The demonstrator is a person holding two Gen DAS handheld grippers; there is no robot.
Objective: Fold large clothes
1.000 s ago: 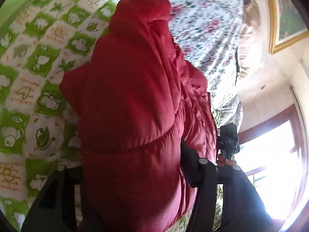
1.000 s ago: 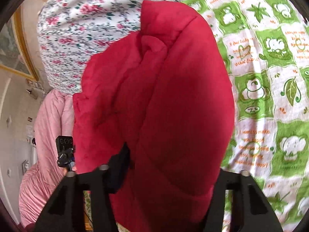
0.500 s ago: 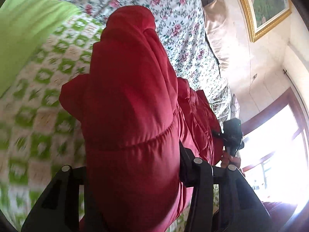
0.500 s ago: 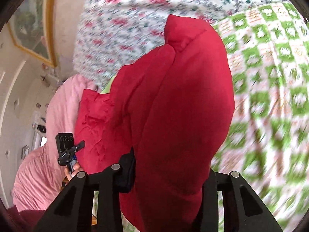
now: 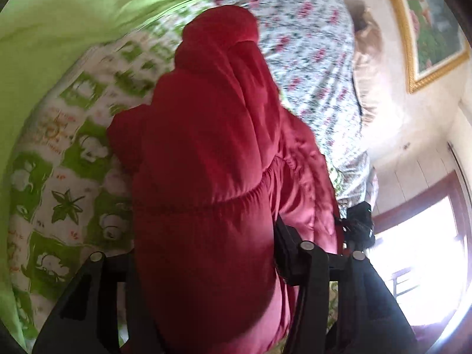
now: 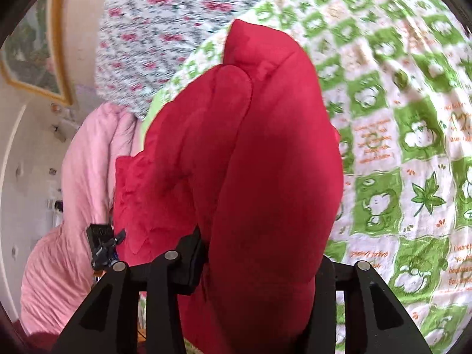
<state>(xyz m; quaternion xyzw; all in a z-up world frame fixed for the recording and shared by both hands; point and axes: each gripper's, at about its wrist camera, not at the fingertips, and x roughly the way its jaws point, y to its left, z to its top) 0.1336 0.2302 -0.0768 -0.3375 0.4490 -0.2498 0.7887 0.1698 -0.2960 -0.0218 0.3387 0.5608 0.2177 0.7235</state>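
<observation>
A red puffy jacket (image 5: 206,162) hangs in front of both cameras above the bed. My left gripper (image 5: 203,268) is shut on a thick fold of it, and the padded cloth bulges out between the jaws. My right gripper (image 6: 259,265) is shut on another fold of the same jacket (image 6: 259,147). Each gripper shows small at the edge of the other's view, the right one in the left wrist view (image 5: 358,224) and the left one in the right wrist view (image 6: 101,244). The fingertips are hidden in the cloth.
A green and white patterned blanket (image 6: 413,153) covers the bed below. A floral quilt (image 5: 309,44) lies behind, a plain lime sheet (image 5: 73,23) at the left, a pink quilt (image 6: 73,206) beside it. A gold-framed picture (image 5: 427,29) hangs on the wall; a bright window (image 5: 421,250) stands at right.
Both grippers have swung with the jacket still held; the views have tilted back down toward the bed after rising. The grips have not changed.
</observation>
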